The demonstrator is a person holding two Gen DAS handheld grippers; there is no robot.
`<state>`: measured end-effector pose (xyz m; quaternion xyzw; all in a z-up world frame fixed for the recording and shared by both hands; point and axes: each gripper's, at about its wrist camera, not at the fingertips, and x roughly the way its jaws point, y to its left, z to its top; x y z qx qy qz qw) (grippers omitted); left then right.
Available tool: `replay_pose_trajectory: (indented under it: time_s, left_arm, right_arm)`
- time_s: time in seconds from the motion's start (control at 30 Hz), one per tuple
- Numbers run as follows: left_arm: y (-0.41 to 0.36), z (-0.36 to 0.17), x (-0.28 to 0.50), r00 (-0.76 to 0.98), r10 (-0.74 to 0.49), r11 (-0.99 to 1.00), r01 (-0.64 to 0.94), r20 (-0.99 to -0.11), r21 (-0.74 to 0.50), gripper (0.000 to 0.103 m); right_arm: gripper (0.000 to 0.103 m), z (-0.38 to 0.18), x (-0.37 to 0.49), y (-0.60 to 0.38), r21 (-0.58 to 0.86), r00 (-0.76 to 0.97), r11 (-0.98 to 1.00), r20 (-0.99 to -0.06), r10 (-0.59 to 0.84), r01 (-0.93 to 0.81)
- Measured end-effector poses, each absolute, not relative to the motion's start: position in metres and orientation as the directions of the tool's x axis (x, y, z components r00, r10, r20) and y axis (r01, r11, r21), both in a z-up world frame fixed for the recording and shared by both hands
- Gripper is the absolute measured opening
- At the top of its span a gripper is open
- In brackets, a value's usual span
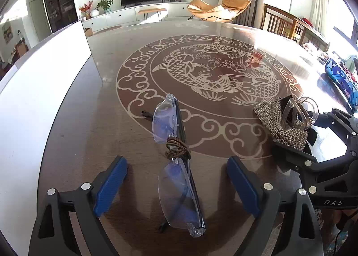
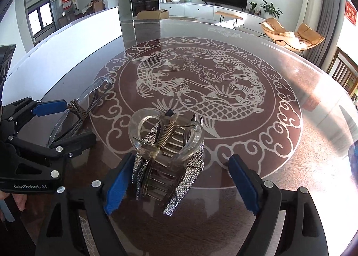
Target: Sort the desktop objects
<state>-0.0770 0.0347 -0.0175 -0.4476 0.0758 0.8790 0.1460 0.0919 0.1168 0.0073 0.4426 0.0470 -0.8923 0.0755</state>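
Left wrist view: glasses lie on the table between wide-spread jaws, lower centre of the frame.
Neither blue pad of the left gripper touches the glasses, which carry a brown hair tie around the bridge. In the right wrist view, the right gripper also stands wide around a clear hair claw clip with a rhinestone bow, at lower centre; its left pad is just beside the bow, contact unclear.
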Motion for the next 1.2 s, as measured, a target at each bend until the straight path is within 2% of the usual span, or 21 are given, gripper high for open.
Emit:
replay_pose_trajectory:
  time_s: [0.07, 0.4, 1.2]
  left_arm:
    - [0.0356, -0.0205, -0.0795, -0.548, 0.17, -0.95, -0.312, -0.819, 0.011, 0.103]
    - [0.0365, -0.0235, -0.0797, -0.547, 0.171, -0.95, -0.311, -0.82, 0.009, 0.103]
    - [0.0369, -0.0251, -0.0786, -0.548, 0.17, -0.951, -0.31, -0.819, 0.01, 0.103]
  right_arm:
    - [0.089, 0.0077, 0.0892, 0.1177, -0.015, -0.594, -0.985, -0.8, -0.09, 0.169]
    - [0.101, 0.0059, 0.0834, 0.1192, -0.008, -0.577, -0.985, -0.811, -0.096, 0.175]
    - [0.103, 0.0047, 0.0841, 0.119, -0.007, -0.574, -0.984, -0.813, -0.099, 0.18]
